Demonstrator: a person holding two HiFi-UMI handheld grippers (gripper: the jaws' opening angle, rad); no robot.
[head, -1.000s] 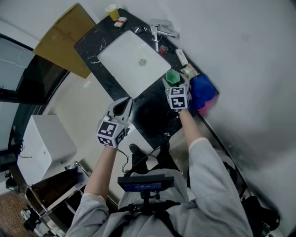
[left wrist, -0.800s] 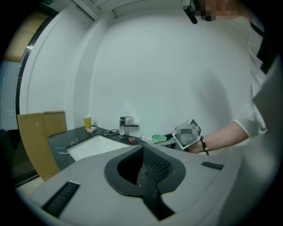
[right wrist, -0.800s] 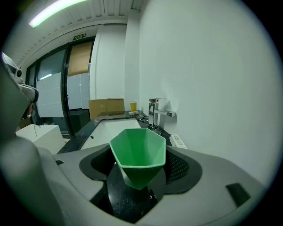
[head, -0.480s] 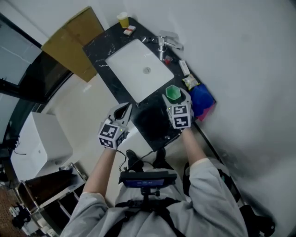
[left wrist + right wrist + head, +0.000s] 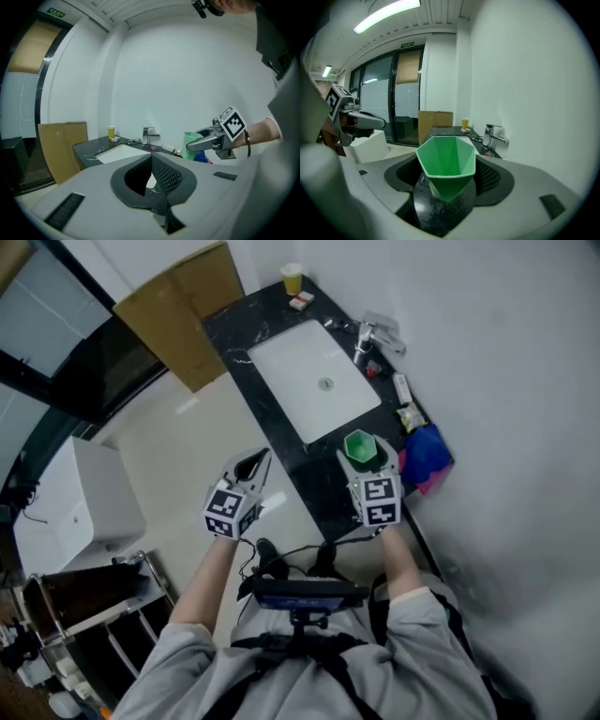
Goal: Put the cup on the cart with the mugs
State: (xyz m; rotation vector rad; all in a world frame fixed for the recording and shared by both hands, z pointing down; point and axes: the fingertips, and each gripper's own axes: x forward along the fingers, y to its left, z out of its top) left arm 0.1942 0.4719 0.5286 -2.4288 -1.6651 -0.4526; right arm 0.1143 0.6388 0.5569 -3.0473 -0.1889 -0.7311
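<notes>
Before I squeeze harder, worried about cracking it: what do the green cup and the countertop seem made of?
Green cup: probably plastic, matte; even colour, thin faceted walls. Countertop: seemingly polished black stone, glossy with white veins, though it could be laminate.

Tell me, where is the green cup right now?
In the head view, the green cup sits between the right gripper's jaws, over the black counter's near end, beside the blue cloth.

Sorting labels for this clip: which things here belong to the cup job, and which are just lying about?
Job: green cup, held in the right gripper.
Lying about: sink, faucet, yellow cup, blue cloth, cardboard sheet.
</notes>
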